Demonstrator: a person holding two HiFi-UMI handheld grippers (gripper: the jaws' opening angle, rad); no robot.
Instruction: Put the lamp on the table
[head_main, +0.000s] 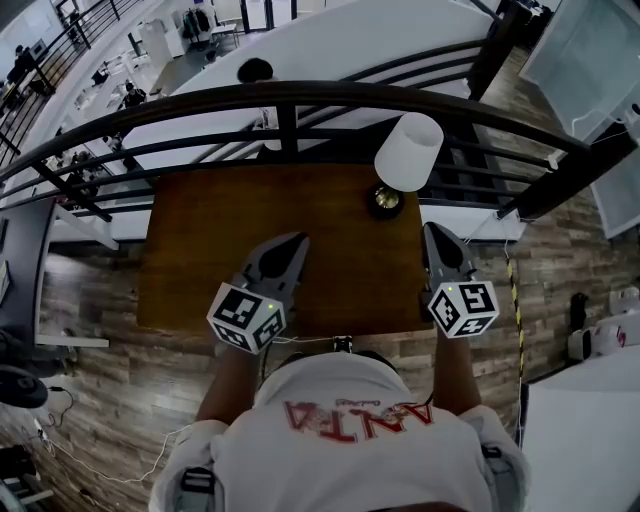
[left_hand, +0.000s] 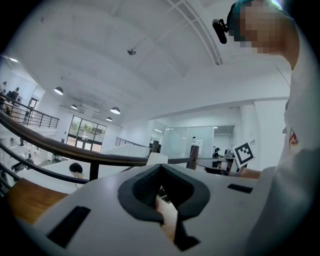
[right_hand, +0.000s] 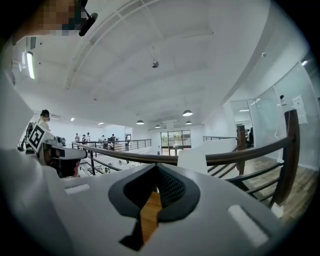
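Lamp (head_main: 405, 160) upright on table (head_main: 200, 250), far edge | right claw (head_main: 433, 232) together, empty, near it | left claw (head_main: 296, 242) together, farther off

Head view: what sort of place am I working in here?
Probably a mezzanine in an open-plan office: a curved railing runs behind the wooden table, with desks on a floor below.

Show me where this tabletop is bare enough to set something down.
The whole left half of the table is bare, from the railing to the near edge, left of the left tool. The middle strip between it and the right tool is also free. Crowded: the back right corner, where the lamp stands by the railing.
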